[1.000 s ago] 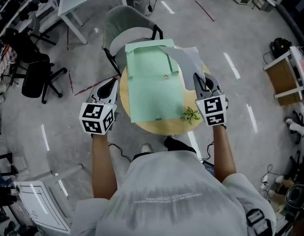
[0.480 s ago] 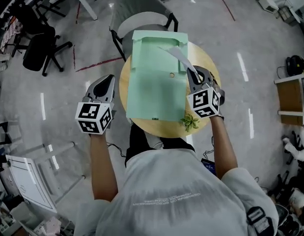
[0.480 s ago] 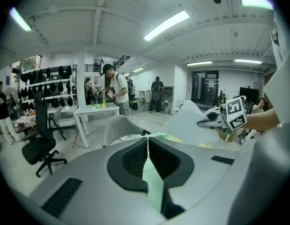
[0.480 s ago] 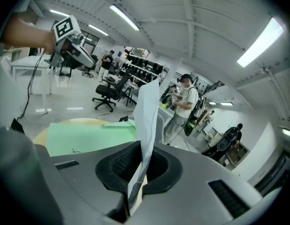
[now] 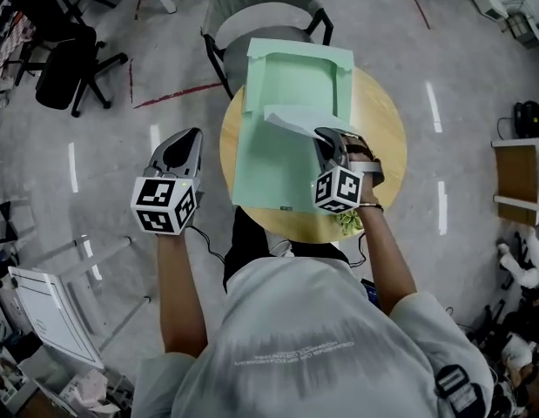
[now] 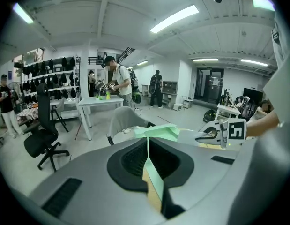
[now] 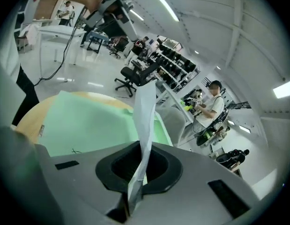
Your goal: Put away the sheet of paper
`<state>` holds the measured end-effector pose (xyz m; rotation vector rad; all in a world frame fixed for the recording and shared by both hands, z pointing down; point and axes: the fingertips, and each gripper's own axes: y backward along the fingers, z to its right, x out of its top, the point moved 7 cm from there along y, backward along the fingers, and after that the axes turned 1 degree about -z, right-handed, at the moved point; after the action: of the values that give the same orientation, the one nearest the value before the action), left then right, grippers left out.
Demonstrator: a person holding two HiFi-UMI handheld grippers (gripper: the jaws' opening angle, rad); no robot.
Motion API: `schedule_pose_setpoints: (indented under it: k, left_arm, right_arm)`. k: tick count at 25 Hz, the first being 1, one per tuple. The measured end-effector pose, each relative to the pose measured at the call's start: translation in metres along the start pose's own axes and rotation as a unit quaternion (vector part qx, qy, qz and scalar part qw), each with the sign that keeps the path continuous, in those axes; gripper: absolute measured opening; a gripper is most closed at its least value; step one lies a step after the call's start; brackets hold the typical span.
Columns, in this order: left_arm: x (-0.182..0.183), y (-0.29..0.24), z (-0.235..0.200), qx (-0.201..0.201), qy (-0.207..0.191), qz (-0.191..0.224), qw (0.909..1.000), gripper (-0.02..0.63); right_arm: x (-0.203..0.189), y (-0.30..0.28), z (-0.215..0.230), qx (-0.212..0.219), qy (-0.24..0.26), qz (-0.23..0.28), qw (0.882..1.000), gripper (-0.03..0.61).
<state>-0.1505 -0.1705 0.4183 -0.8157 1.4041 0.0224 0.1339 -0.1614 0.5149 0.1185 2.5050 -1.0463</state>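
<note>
While the left gripper (image 5: pixel 187 138) sits closed and empty off the table (image 5: pixel 387 138) at 9 o'clock, the right gripper (image 5: pixel 325 139) is clamped on the one sheet of paper (image 5: pixel 291 118). Sheet is white, thin and bowed, over the single green folder (image 5: pixel 278 168). One chair (image 5: pixel 252 16) at 12.

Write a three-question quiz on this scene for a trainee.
1. True or false: the right tool is shut on the sheet of paper.
2. What lies directly below that sheet? A. an open green folder B. a laptop C. a metal tray
3. Fill in: the left tool, shut and empty, hangs beside the round ___.
Key: 1 true; 2 A; 3 table.
</note>
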Motion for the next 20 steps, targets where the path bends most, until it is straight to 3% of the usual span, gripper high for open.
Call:
schedule_pose_setpoints:
  k: [6,20]
  left_arm:
    - [-0.029,-0.003,-0.006,0.009,0.019,-0.025,0.9995,0.026]
    - [-0.049,-0.002,0.009,0.024,0.03,-0.036,0.9986,0.026]
  right_arm:
    - [0.001,-0.027,-0.055,0.056,0.039,-0.012,0.998,0.029]
    - [0.014,-0.036,-0.1,0.132,-0.001,0.027,0.991,0.029]
